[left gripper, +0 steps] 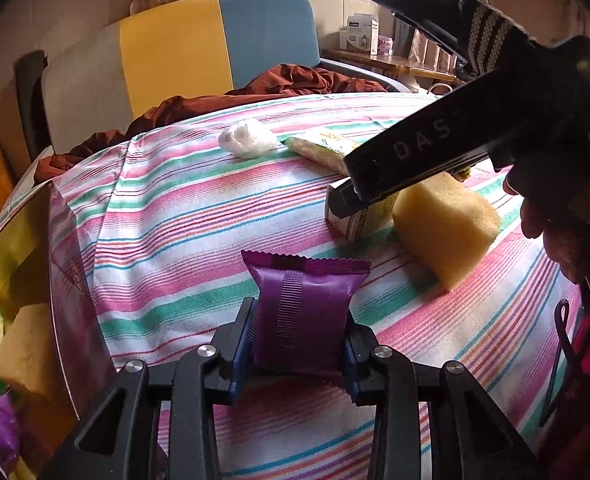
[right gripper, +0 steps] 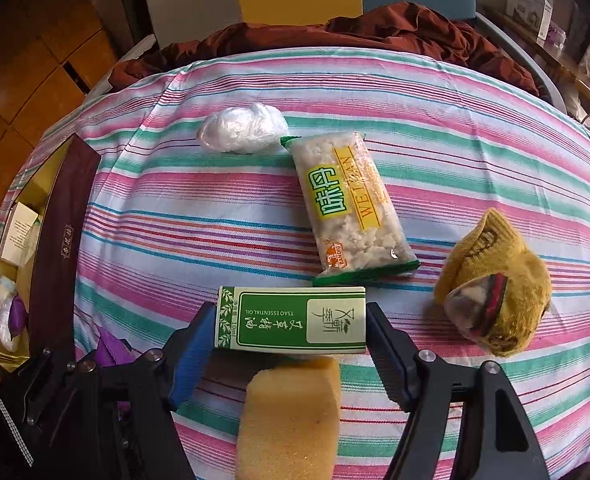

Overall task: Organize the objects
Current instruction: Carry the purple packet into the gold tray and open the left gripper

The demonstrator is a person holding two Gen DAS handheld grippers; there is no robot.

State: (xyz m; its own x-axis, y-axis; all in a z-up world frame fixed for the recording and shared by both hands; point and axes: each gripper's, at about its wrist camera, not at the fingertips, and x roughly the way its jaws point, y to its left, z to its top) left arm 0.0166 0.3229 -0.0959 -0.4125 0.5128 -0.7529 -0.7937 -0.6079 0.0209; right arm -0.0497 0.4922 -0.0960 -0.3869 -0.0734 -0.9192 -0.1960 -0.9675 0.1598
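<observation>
My left gripper [left gripper: 299, 332] is shut on a purple snack packet [left gripper: 303, 312], held just above the striped tablecloth [left gripper: 183, 216]. My right gripper [right gripper: 291, 320] is shut on a green and white essential oil box [right gripper: 291, 318], its pads against both ends. In the left wrist view the box [left gripper: 355, 216] lies under the right gripper's black body. A yellow sponge [right gripper: 291, 416] lies right below the box and also shows in the left wrist view [left gripper: 447, 224].
A clear rice snack bag [right gripper: 351, 208], a crumpled white plastic ball [right gripper: 243, 128] and a balled yellow sock [right gripper: 495, 280] lie on the cloth. An open maroon and gold box [right gripper: 59, 248] holding several items stands at the left edge. A brown blanket [right gripper: 375, 32] lies behind.
</observation>
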